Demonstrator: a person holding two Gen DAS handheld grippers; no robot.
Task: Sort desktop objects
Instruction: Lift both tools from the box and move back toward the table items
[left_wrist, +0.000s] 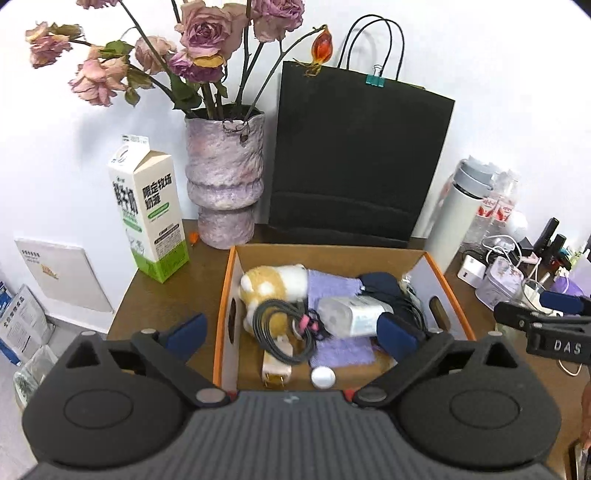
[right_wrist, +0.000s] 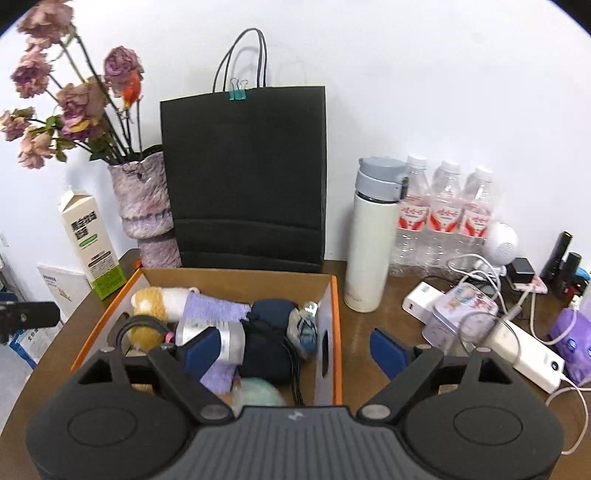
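Note:
An orange-rimmed cardboard box (left_wrist: 224, 295) stands on the brown desk. In it lie a yellow-and-white plush toy (left_wrist: 273, 286), a purple cloth (left_wrist: 332, 286), a coiled black cable (left_wrist: 284, 332), a white plug (left_wrist: 275, 373), a small white round piece (left_wrist: 323, 377), a silver-white device (left_wrist: 351, 317) and a dark blue pouch (left_wrist: 380, 282). My left gripper (left_wrist: 291, 334) hangs open above the box's near-left part, holding nothing. My right gripper (right_wrist: 295, 350) is open and empty above the box's right wall (right_wrist: 334, 332), one finger over the contents and one over the bare desk.
Behind the box stand a black paper bag (left_wrist: 354, 166), a purple vase of dried roses (left_wrist: 225, 184) and a milk carton (left_wrist: 147, 221). To the right are a white flask (right_wrist: 369, 240), water bottles (right_wrist: 443, 214), a tin (right_wrist: 461, 314), a power strip (right_wrist: 524, 347), cables and a purple tissue pack (right_wrist: 570, 343).

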